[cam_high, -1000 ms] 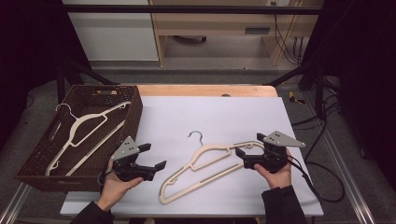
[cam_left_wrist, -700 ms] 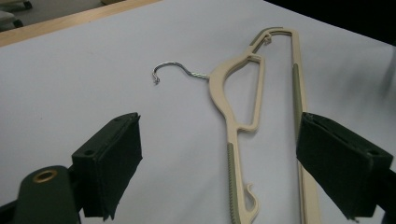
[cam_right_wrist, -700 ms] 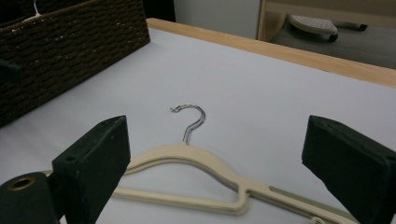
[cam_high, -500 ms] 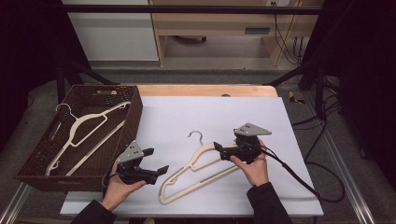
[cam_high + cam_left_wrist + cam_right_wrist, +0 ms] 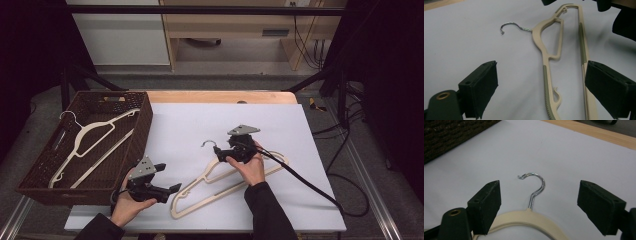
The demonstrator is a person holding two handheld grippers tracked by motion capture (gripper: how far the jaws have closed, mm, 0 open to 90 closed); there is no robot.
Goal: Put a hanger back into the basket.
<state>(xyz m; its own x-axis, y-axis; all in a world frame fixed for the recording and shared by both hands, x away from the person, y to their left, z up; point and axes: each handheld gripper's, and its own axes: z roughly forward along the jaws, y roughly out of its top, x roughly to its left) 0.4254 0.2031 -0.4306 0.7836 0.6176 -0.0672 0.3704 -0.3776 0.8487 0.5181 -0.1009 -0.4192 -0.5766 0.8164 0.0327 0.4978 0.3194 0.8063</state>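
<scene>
While the right tool (image 5: 220,151) has its jaws apart, just been closing around the hanger (image 5: 227,182) neck mid-frame on the table (image 5: 190,125), nothing pinched, it risks nipping the thin hook (image 5: 534,182) and slipping; left tool (image 5: 170,180) gapes empty.

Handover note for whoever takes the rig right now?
Right gripper: open, jaws just been closing, straddling the neck of the cream plastic hanger below its metal hook; not gripped yet.
Left gripper: open, holding nothing, near that hanger's lower end.
Hanger lies flat on the white table sheet.
Done: another cream hanger lies in the brown woven basket.
Left, probably: grip and move this hanger to the basket.
</scene>
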